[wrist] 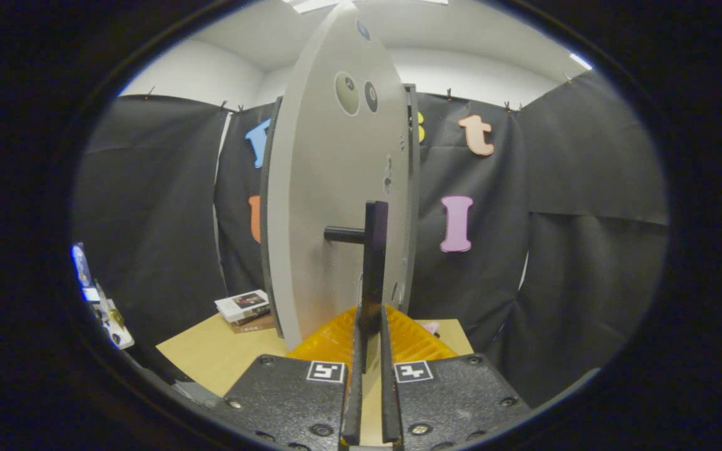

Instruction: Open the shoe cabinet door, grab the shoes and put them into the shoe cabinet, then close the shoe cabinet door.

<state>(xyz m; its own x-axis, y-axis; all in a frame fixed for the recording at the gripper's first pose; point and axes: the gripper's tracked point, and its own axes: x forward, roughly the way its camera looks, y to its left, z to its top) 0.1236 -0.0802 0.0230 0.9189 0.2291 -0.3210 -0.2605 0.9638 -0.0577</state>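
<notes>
Gripping the door handle [375,263] with clenched jaws, the gripper [368,351] holds the cabinet door [329,207] ajar, shoes not yet stowed.

We could not see into the cabinet: its door [336,188] stood edge-on and hid everything behind it. The handle's [375,263] lower end dropped between the fingers [356,351], hidden there. The stacked books [245,310] were partly covered by the door. Small items beside the worktop [223,357] were too blurred to identify.
</notes>
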